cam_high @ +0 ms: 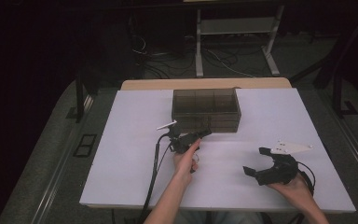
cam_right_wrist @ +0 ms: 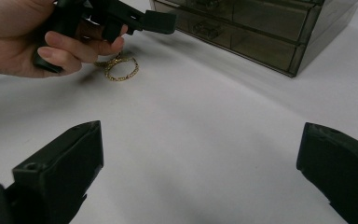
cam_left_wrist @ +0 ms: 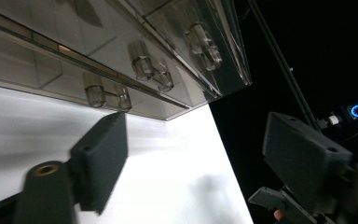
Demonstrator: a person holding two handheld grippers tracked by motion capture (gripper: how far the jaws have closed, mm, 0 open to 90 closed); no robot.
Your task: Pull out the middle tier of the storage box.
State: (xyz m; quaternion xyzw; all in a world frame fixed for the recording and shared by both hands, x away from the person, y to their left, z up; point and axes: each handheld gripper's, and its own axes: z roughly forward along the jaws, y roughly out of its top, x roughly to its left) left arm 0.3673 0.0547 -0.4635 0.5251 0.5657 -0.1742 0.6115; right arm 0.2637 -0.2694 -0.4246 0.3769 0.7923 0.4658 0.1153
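Left gripper point(cam_high: 204, 134) reaches the near front of the smoky drawer box point(cam_high: 205, 110) at mid-table, jaws apart and empty; right gripper point(cam_high: 257, 161) rests near right, jaws wide, holding nothing.

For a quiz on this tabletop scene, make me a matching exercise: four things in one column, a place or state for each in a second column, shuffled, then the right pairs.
Things
1. drawer box
2. gold bracelet
3. left gripper
4. right gripper

Places or states
A. jaws wide apart over bare white table, nothing between them
B. lies flat on the table just under the person's left hand
C. stands at the far middle of the table, smoky and see-through
D. jaws point at the front of the drawers, near the clear handles

Pairs: 1-C, 2-B, 3-D, 4-A
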